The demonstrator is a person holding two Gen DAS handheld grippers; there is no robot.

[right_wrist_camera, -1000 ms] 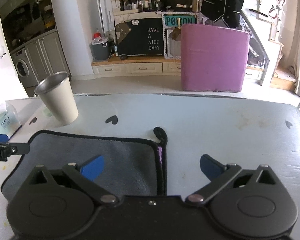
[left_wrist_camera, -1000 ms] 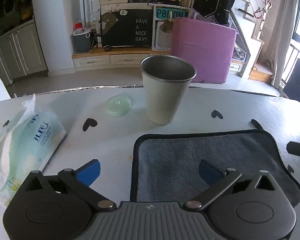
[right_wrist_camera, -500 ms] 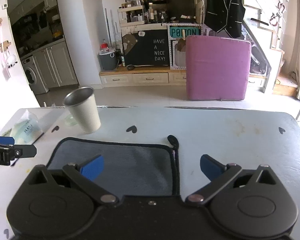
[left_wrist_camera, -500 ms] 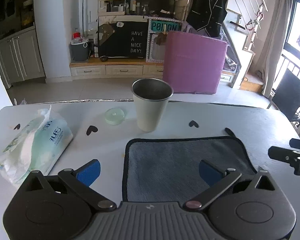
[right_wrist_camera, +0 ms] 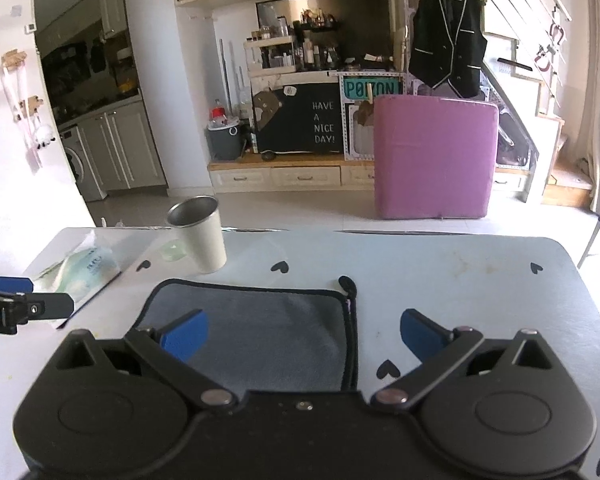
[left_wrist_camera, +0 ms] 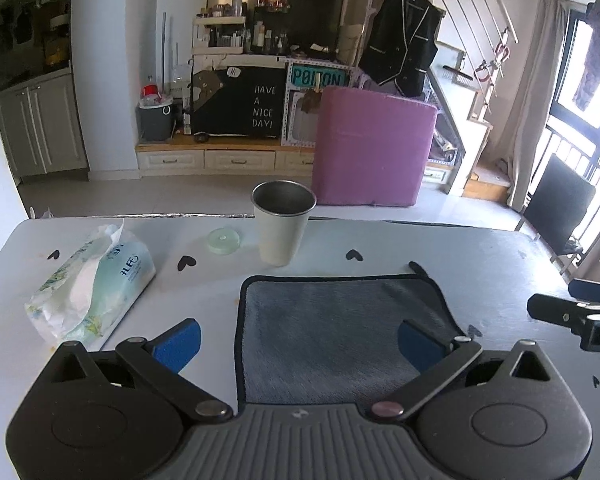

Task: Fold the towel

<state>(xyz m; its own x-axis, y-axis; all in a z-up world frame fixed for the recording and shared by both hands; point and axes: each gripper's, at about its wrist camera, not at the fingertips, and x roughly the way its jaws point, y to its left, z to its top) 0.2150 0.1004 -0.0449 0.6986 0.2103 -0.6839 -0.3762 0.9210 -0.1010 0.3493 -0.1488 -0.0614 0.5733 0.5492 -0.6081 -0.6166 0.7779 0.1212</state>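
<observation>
A grey towel (left_wrist_camera: 340, 328) with black trim lies flat on the white table (left_wrist_camera: 480, 256), folded into a small rectangle; the right wrist view shows the towel (right_wrist_camera: 260, 328) with a hanging loop at its far right corner. My left gripper (left_wrist_camera: 298, 338) hovers open above the towel's near left part, blue pads wide apart, holding nothing. My right gripper (right_wrist_camera: 304, 334) is open above the towel's right edge, also holding nothing. Each gripper shows at the edge of the other's view.
A metal cup (left_wrist_camera: 283, 227) stands just beyond the towel. A green round lid (left_wrist_camera: 223, 240) lies left of the cup, and a pack of wipes (left_wrist_camera: 96, 284) sits at the left. A purple cushion (left_wrist_camera: 372, 144) stands on the floor beyond the table.
Both grippers have pulled back and risen away from the towel, so more of the table and room shows. The towel stays flat; both grippers remain open.
</observation>
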